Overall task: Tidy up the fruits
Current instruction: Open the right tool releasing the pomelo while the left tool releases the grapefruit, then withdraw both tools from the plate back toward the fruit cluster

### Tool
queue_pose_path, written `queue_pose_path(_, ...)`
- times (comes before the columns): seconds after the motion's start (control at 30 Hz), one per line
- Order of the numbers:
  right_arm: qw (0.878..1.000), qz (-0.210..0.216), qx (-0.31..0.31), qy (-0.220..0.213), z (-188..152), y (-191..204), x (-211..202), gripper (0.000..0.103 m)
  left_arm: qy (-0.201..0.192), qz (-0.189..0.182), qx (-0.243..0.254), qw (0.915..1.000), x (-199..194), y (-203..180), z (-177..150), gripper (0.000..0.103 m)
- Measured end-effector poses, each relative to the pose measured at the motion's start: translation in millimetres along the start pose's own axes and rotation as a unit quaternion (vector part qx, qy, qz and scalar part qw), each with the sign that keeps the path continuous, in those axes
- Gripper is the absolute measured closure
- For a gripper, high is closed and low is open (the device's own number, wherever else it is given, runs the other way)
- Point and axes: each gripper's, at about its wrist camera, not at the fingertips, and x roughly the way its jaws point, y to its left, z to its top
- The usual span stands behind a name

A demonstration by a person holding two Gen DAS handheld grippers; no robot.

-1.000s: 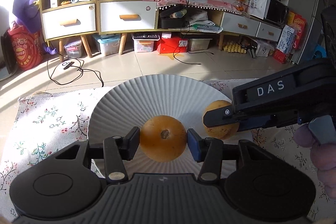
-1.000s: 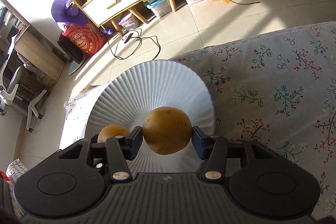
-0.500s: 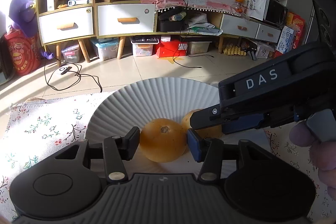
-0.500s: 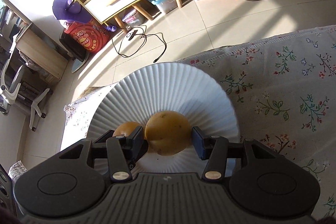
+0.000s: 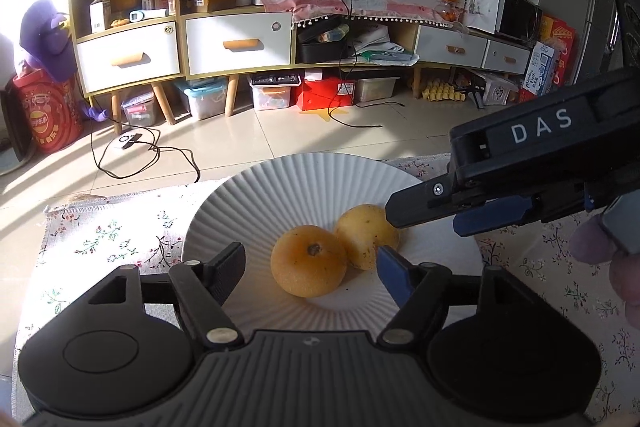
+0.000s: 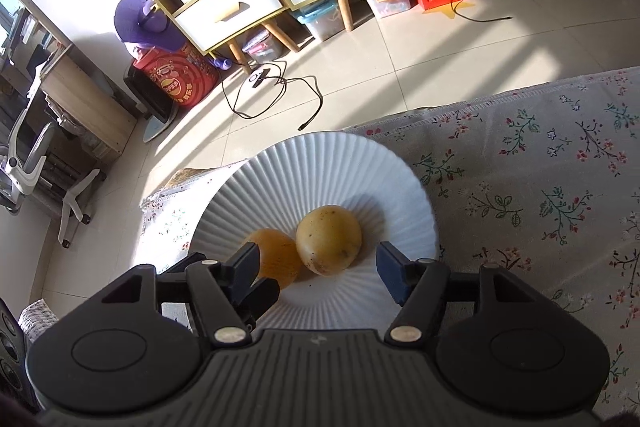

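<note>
1. Sunlit tiled floor and a long cabinet with white drawers lie behind a desk covered by a floral cloth.
2. Left tongs stand released: their jaws have just been opening, and neither pad presses on the orange fruit that sits between them with a gap on each side.
3. Right tongs are likewise released, jaws just opened wider; the yellower fruit lies ahead of and between the two fingers, touched by neither.
4. In the left wrist view the right tongs reach in from the right, marked with white letters, one dark finger tip close beside the yellower fruit; whether it touches cannot be told.
5. Both fruits rest side by side on the ribbed white plate, apparently touching, in the half of the plate nearer the tongs; in the right wrist view the orange fruit is partly hidden behind the left finger.
6. That plate sits near the far left corner of the desk, its far rim close to the cloth's far edge.
7. A person's fingertips show at the right edge of the left wrist view.
</note>
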Motion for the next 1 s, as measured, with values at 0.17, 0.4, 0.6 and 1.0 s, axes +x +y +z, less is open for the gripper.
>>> queue_pose_path(0.17,1.000,-0.001,-0.005,-0.001,-14.3,-3.3,-17.5,0.028,0.005,0.005,-0.001,1.0000,-19.6,-2.2,-6.9,0.027)
queue_pose_path(0.4,0.999,-0.032,-0.035,-0.019,-32.7,-3.3,-46.8,0.016,0.016,0.021,0.000,0.9996,-47.8,-5.9,-14.5,0.013)
queue_pose_path(0.6,0.995,-0.063,-0.075,-0.036,-59.3,-4.6,-64.9,0.010,0.038,0.027,-0.007,0.9989,-63.8,-10.4,-29.2,0.011)
queue_pose_path(1.0,0.987,-0.069,-0.135,-0.060,-99.2,-6.2,-83.1,0.005,0.062,0.036,-0.019,0.9973,-91.5,-18.0,-68.2,0.011)
